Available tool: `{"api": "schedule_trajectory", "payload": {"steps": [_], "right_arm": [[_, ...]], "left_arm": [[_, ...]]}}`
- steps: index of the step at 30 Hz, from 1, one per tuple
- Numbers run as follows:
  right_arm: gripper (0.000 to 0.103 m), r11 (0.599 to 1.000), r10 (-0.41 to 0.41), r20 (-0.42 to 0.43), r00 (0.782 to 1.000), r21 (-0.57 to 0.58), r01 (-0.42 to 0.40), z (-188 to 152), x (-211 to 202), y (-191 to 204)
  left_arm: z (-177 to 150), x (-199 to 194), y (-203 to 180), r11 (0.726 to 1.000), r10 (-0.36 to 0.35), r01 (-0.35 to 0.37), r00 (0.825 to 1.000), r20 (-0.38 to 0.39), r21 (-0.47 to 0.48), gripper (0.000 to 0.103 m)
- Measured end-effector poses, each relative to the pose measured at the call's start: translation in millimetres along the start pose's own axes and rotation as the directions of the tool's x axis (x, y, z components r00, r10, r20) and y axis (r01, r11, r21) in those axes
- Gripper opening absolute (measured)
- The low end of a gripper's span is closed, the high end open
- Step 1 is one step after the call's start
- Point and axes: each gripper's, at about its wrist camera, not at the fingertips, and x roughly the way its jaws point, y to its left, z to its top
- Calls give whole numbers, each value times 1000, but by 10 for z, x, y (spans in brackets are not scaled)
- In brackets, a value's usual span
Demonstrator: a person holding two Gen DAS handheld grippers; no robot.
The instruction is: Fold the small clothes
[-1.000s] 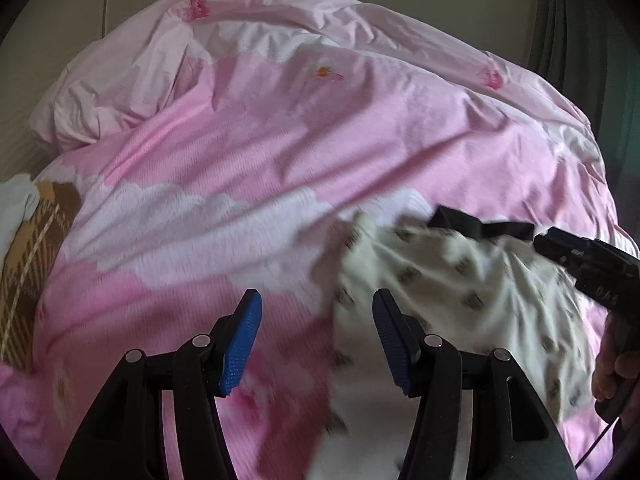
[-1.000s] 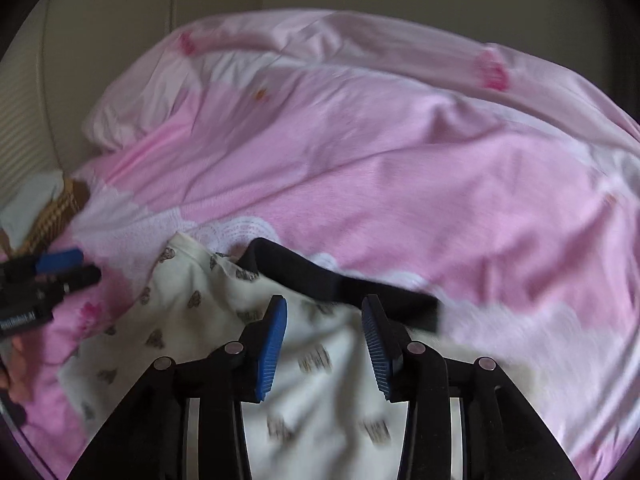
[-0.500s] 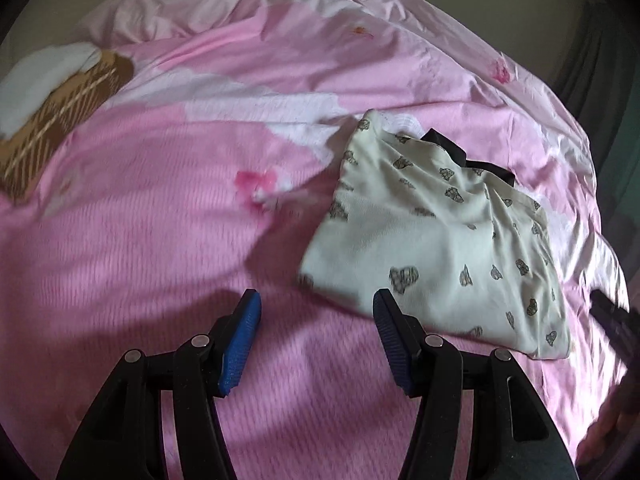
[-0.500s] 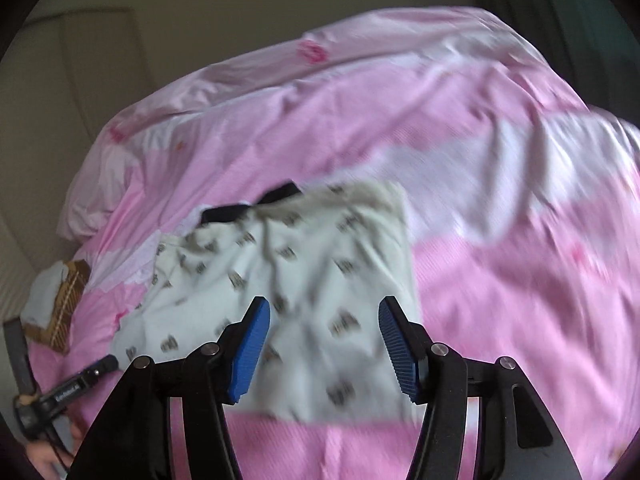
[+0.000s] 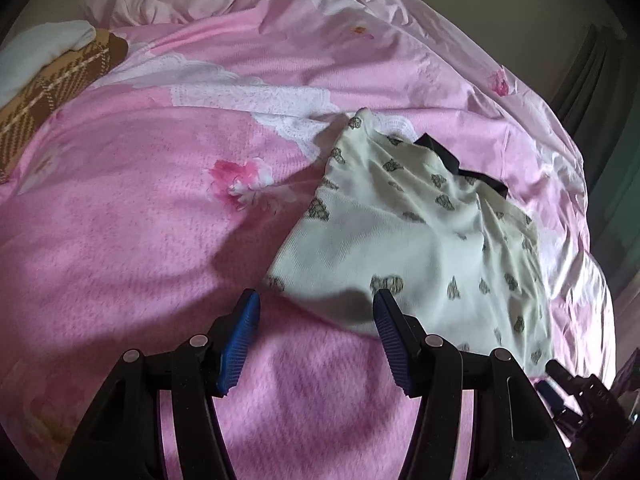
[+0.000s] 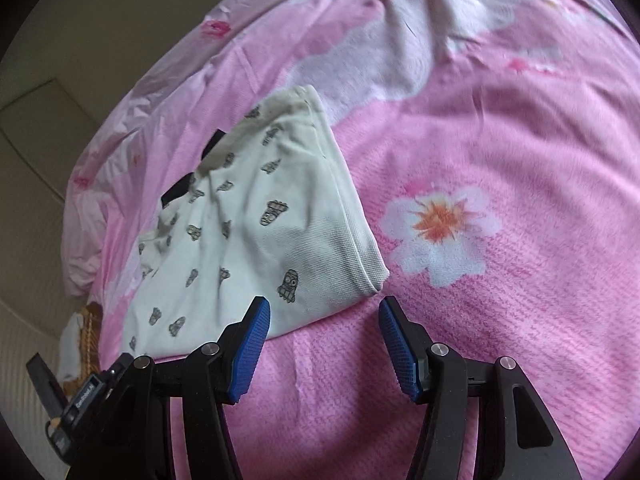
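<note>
A cream printed garment (image 5: 416, 248) lies folded flat on the pink bedcover (image 5: 140, 240), with a black piece (image 5: 460, 164) sticking out from under its far edge. In the left wrist view its near edge runs diagonally to a corner just ahead of the left gripper (image 5: 316, 300); open cover spreads wide to the left of it, as far as a brown plaid cloth (image 5: 52, 84) at the far left. In the right wrist view the garment's (image 6: 256, 232) hemmed side edge slants down to a corner just ahead of the right gripper (image 6: 324, 308), and bare cover with a white flower print (image 6: 440, 228) fills the whole right side. Both grippers tilt downward over the cover, jaws apart with nothing between them; the right one's jaws have just been opening
</note>
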Motion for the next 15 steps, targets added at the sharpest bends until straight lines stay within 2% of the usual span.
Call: {"api": "schedule_trajectory", "payload": {"steps": [4, 6, 7, 8, 11, 15], "right_arm": [[58, 999, 14, 11, 1000, 41, -14, 63, 62, -31], [58, 998, 28, 16, 999, 59, -29, 89, 81, -40], [58, 996, 39, 18, 999, 74, -41, 100, 94, -62], [58, 994, 51, 7, 999, 101, -52, 101, 114, -84], [58, 974, 132, -31, 991, 191, -124, -87, 13, -133], [58, 978, 117, -16, 993, 176, -113, -154, 91, -132]], "left_arm": [[63, 78, -14, 1000, -15, 15, 1000, -4, -23, 57], [84, 98, -26, 999, -30, 30, 1000, 1, -25, 54], [92, 115, -38, 999, -36, 36, 999, 0, -23, 48], [96, 124, -49, 999, -35, 35, 999, -1, -20, 45], [104, 105, -124, 1000, -24, 24, 1000, 13, 18, 45], [123, 166, -40, 999, -36, 36, 999, 3, -34, 45]]}}
